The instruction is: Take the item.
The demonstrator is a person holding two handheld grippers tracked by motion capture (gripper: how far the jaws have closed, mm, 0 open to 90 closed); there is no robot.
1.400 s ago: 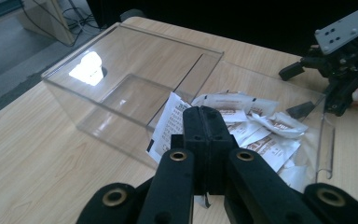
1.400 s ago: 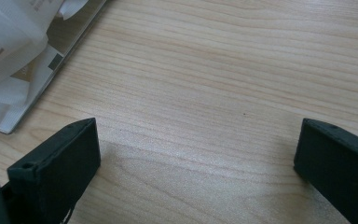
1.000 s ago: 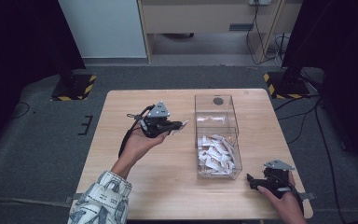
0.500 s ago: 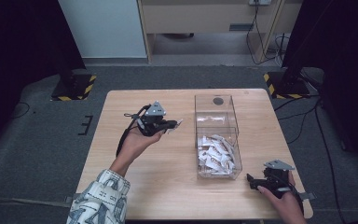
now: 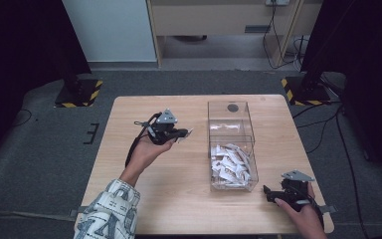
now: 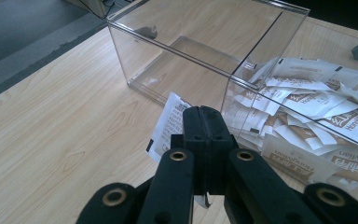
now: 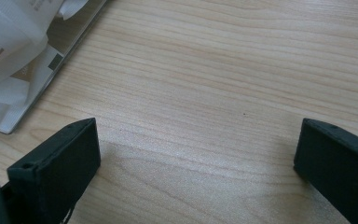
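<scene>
Pinching a white sachet (image 6: pixel 168 122) between pressed-together jaws, the left claw (image 5: pixel 181 133) sits just left of the clear box (image 5: pixel 231 144), its empty far compartment nearer than the sachet-filled one, while the right claw (image 5: pixel 267 190) rests spread on the tabletop (image 5: pixel 179 199).

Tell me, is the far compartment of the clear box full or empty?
Empty: the far compartment shows bare wood, while the packets lie in the near one.
</scene>
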